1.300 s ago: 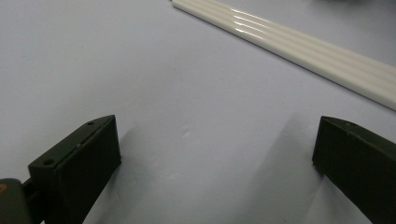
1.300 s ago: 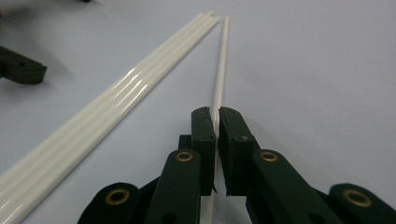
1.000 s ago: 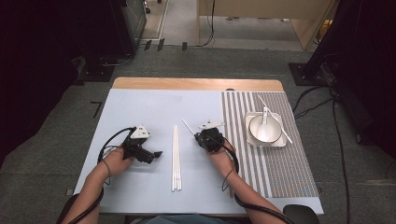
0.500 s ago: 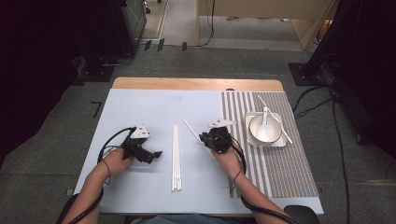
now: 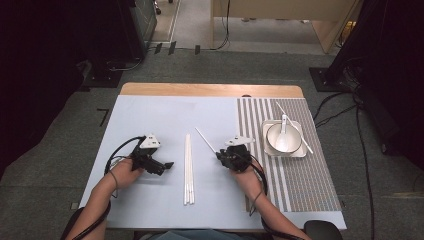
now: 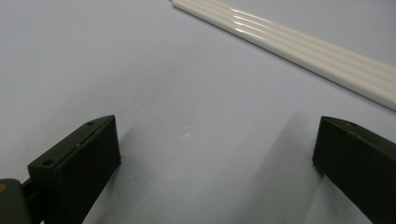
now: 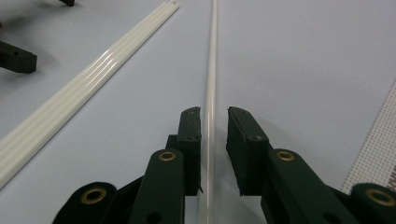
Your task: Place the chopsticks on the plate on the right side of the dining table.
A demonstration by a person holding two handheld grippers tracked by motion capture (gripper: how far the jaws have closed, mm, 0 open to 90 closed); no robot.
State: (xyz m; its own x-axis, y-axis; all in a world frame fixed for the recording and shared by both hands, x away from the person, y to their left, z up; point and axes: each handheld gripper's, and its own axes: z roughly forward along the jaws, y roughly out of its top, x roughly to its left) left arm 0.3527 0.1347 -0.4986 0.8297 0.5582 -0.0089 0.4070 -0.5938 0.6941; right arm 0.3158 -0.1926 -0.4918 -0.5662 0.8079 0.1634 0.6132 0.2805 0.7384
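Fingers (image 7: 190, 140) flank a chopstick (image 7: 211, 93); bowl (image 5: 283, 137) holds a spoon (image 5: 284, 125).

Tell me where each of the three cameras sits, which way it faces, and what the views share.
High view: above the person's side, looking forward and down at the table; both forearms enter from the bottom, with the left gripper and right gripper.
Left gripper view: rides the left gripper, looking low across the table between wide-apart jaws toward the bundle of white sticks.
Right gripper view: rides the right gripper, looking along a single white stick lying between its jaws, which have a small gap around it.
Shared: all three show the bundle.
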